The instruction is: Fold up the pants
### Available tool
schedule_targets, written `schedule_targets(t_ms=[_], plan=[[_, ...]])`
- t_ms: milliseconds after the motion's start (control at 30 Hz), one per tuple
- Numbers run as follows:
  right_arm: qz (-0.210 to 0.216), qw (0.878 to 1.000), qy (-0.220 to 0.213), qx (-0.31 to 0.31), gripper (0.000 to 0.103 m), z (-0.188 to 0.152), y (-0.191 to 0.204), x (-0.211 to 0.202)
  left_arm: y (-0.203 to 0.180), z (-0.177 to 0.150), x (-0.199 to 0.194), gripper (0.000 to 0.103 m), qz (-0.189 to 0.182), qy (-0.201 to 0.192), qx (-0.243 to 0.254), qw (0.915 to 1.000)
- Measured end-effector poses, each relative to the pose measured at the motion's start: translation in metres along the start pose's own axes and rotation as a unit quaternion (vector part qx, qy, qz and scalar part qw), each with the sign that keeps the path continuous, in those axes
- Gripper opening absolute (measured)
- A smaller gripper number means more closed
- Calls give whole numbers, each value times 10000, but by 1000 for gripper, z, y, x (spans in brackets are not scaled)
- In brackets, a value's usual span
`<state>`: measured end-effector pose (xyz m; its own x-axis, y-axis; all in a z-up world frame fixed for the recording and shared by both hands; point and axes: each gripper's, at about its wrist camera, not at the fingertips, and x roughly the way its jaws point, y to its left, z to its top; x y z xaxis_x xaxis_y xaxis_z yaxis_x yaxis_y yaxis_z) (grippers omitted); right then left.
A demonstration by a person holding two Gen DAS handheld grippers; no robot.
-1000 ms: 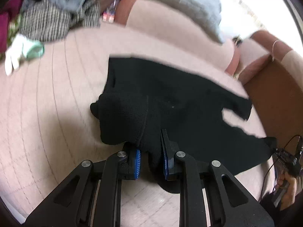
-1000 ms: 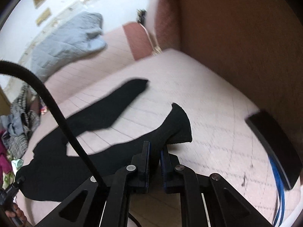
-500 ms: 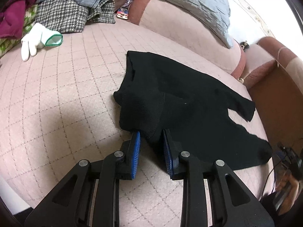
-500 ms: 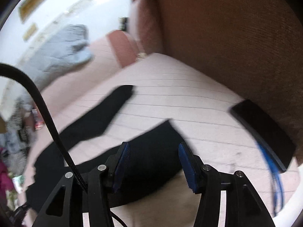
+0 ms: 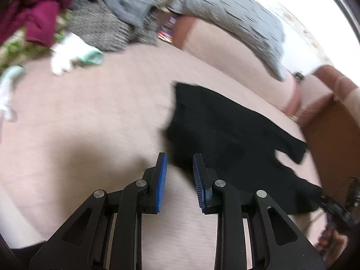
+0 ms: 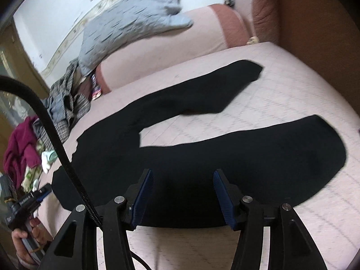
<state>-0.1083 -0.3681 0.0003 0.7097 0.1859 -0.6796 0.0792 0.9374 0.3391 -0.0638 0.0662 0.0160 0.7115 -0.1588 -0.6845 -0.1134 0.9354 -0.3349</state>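
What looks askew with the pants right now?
The black pants lie flat on the pink quilted bed, but the two legs splay apart in a V instead of lying stacked. Neither leg is folded over, and both hand-held grippers are open, holding nothing.

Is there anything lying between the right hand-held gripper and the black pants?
Nothing visible: the right hand-held gripper is open just above the near leg of the black pants, with only bare pink bedspread around.
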Motion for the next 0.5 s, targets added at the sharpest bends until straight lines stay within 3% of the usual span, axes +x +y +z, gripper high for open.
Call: schedule_targets(t_ms=[100, 233, 400, 500], plan=[[239, 9994, 102, -239, 56, -3, 24, 14, 16, 2, -2, 25, -26, -18, -224, 9997], [670, 9952, 169, -688, 58, -9, 58, 26, 20, 2, 14, 25, -56, 305, -388, 9988], [1274, 9816, 302, -1389, 63, -24, 108, 39, -2, -1, 28, 25, -143, 548, 84, 9984], [1588, 9685, 406, -1874, 69, -38, 140, 48, -18, -2, 39, 31, 88, 605, 512, 9968]])
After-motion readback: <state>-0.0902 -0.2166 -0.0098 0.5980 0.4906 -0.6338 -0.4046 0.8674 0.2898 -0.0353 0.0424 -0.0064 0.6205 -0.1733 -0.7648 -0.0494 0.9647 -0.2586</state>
